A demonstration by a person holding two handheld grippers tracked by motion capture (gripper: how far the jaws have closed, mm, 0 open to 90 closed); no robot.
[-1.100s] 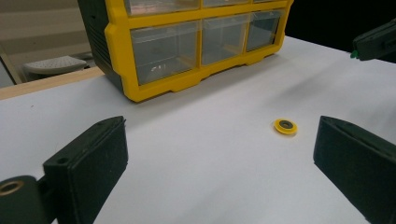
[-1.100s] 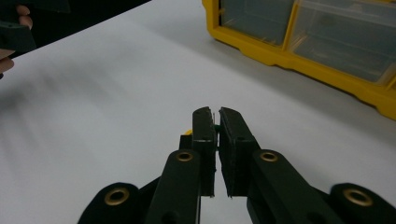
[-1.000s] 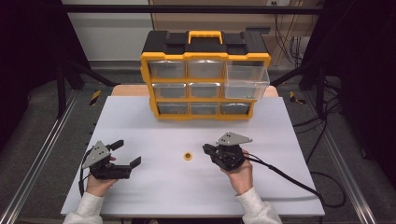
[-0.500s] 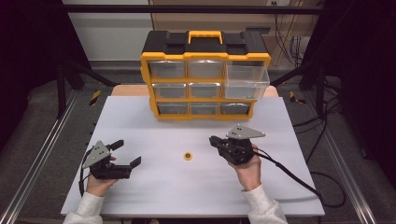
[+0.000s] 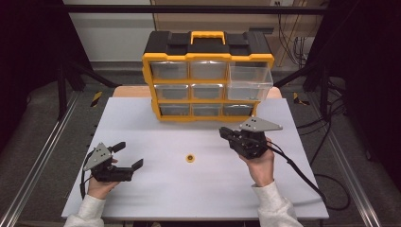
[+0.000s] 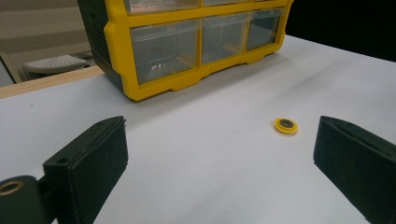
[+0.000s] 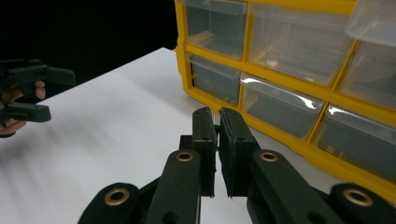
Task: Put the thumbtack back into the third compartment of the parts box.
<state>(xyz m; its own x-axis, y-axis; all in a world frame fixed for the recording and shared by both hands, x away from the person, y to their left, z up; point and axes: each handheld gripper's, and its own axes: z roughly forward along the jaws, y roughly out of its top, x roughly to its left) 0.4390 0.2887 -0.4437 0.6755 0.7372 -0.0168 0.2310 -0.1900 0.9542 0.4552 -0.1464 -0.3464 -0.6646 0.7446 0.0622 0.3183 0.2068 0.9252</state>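
One yellow ring (image 5: 190, 158) lies on the tabletop (image 5: 198, 189), between two grippers. The left gripper (image 5: 126, 156) has its fingers apart; the right gripper (image 5: 224, 132) has them together, near one nine-drawer organizer (image 5: 208, 75). No writing is readable.

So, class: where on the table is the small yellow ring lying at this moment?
In the high view the small yellow ring lies on the white table near its middle, between the left gripper and right gripper, in front of the yellow drawer cabinet.

Two tools (image 5: 126, 156) (image 5: 226, 134), one yellow ring (image 5: 190, 158), one nine-drawer organizer (image 5: 208, 78).
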